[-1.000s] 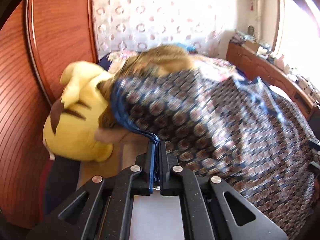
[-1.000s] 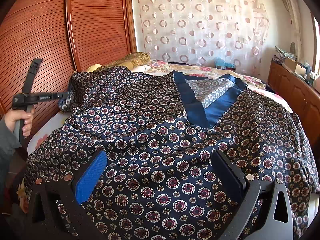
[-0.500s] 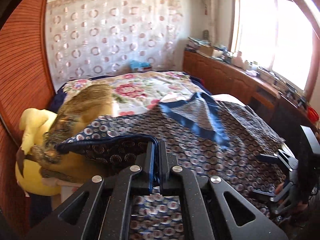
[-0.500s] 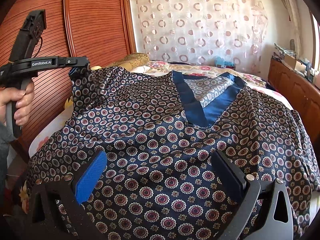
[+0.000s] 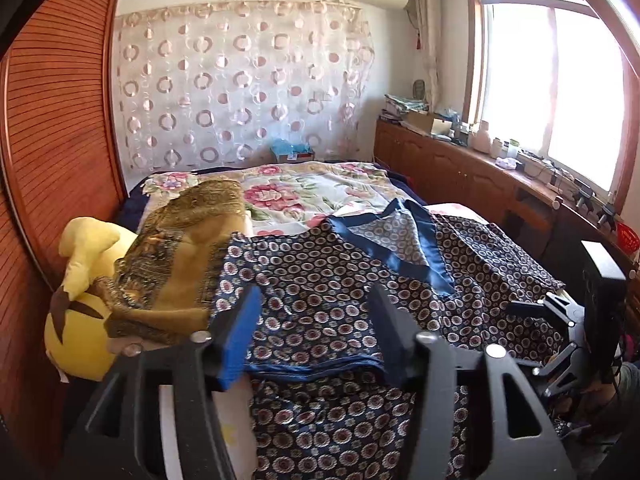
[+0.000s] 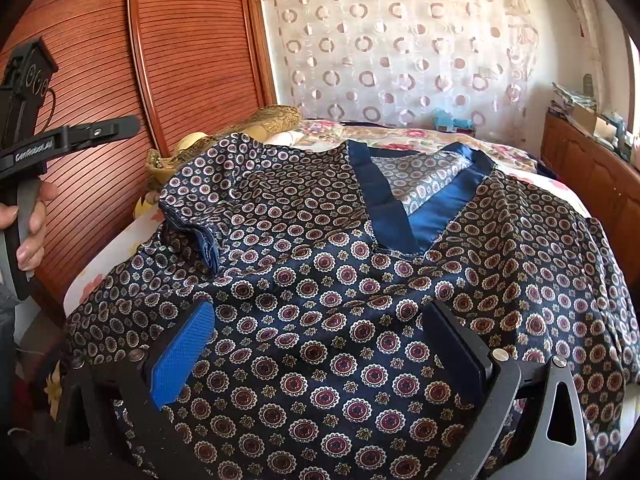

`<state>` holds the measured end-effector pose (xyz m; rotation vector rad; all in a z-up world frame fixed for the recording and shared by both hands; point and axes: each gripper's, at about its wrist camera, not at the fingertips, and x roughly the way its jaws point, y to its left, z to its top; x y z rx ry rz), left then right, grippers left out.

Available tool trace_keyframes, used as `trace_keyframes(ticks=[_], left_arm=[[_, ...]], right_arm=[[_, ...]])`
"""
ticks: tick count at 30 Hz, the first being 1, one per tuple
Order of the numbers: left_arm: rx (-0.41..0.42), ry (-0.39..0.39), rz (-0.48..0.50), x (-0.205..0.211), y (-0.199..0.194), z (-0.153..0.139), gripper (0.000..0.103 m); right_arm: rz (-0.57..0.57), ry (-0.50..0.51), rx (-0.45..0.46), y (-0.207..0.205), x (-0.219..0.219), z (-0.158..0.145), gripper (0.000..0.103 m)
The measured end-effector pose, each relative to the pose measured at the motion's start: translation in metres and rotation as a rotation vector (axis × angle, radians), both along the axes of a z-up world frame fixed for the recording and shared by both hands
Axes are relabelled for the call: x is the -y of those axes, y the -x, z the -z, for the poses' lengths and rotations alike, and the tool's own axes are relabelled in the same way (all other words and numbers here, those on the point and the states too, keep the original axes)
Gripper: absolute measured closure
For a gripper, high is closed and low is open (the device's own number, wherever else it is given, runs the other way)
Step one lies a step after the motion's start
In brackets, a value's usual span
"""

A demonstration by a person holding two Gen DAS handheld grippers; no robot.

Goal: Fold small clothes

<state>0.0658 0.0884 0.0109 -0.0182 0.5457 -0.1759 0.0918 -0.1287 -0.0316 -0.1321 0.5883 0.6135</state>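
Observation:
A dark blue shirt (image 5: 340, 268) (image 6: 320, 248) with round medallions and a plain blue V-neck lies face up on the bed. Its left sleeve (image 5: 304, 328) (image 6: 200, 216) is folded inward onto the chest. My left gripper (image 5: 314, 312) (image 6: 100, 132) hangs in the air off the shirt's left side. Its jaws are opening, and no cloth is pinched between them. My right gripper (image 6: 318, 320) (image 5: 560, 320) stands open low over the shirt's lower front, with the fabric beneath it and nothing gripped.
A yellow plush toy (image 5: 80, 320) and a gold-brown cloth (image 5: 188, 264) lie at the bed's left edge beside the slatted wooden door (image 6: 180, 60). Behind the shirt is a floral bedspread (image 5: 304, 196). A cluttered wooden cabinet (image 5: 460, 168) runs under the window at right.
My left gripper lifted the sleeve, carried it over the shirt, then let go; the sleeve now lies folded on the chest. The right gripper stayed where it was.

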Motion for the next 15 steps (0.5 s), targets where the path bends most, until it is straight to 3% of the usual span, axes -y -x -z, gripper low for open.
trace_keyframes(ticks=[3,10,15], left_arm=[[0.025,-0.004,-0.042,-0.014,0.007,0.0,0.023],[0.029,0.001,-0.147,-0.045,0.005,0.005,0.023],[0.031,0.026,-0.202,-0.072,0.005,0.014,0.023]], right_arm=[[-0.027,-0.012,0.003,-0.004,0.001,-0.01,0.003],[-0.173,0.048,0.055,-0.032,-0.042,-0.041,0.014],[-0.341,0.103,0.009,-0.056,-0.108,-0.035,0.028]])
